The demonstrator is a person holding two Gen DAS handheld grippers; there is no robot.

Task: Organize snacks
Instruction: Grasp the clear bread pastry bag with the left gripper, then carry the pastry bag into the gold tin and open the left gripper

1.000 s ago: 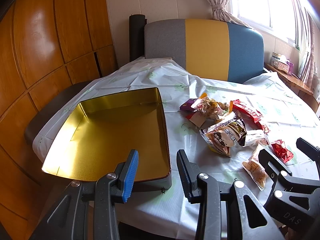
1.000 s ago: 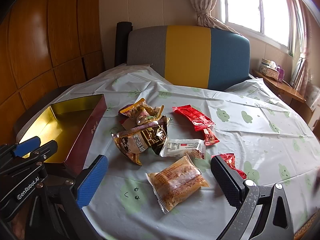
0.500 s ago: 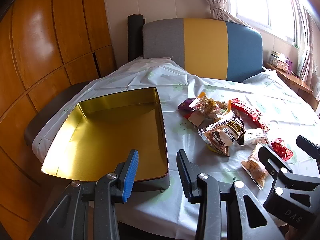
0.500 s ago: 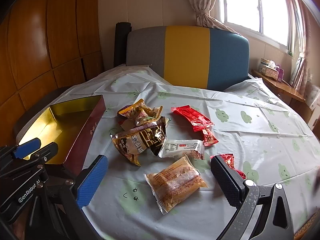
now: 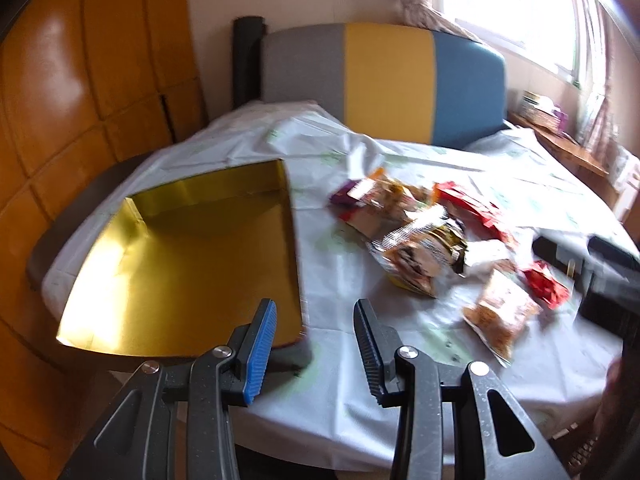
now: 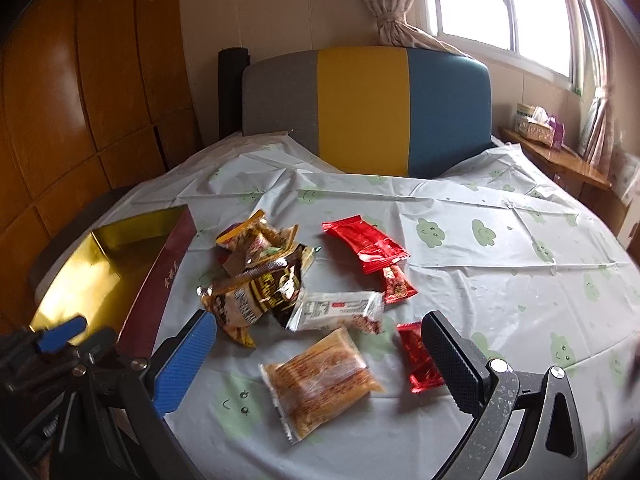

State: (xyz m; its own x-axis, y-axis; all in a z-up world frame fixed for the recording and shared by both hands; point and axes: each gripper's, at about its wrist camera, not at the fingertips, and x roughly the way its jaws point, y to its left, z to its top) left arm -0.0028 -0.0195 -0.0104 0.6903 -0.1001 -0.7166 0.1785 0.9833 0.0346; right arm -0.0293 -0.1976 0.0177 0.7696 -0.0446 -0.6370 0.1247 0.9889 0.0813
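Wood-panelled wall [image 6: 80, 92]: far left, glossy brown

Tin box [image 6: 116, 264]: left side of the table, gold inside, dark red outer wall, nothing in it

Left gripper [image 5: 315, 316]: near edge, over the near right corner of the box; jaws partly apart and opening, nothing between them

Table [image 6: 500, 280]: round, under a pale cloth printed with green faces

Snack pile, middle of the table, just right of the box:
- yellow-orange packet [image 6: 256, 236], farthest, lying partly on the next
- brown and gold packet [image 6: 256, 296], near the box wall
- white packet [image 6: 340, 310], touching the brown one on its right
- long red packet [image 6: 364, 244], far right of the pile
- small red packet [image 6: 398, 286], at the near end of the long one

Orange see-through packet [image 6: 320, 380]: near the table edge, apart from the pile, lying between the fingers of the right gripper [image 6: 320, 356]; jaws wide apart, pads not touching it

Red foil packet [image 6: 418, 356]: just right of the orange one, partly hidden by the black finger

Chair back [image 6: 368, 108]: far side, grey, yellow and blue panels

Window [image 6: 500, 8]: far right, curtain tied at its left
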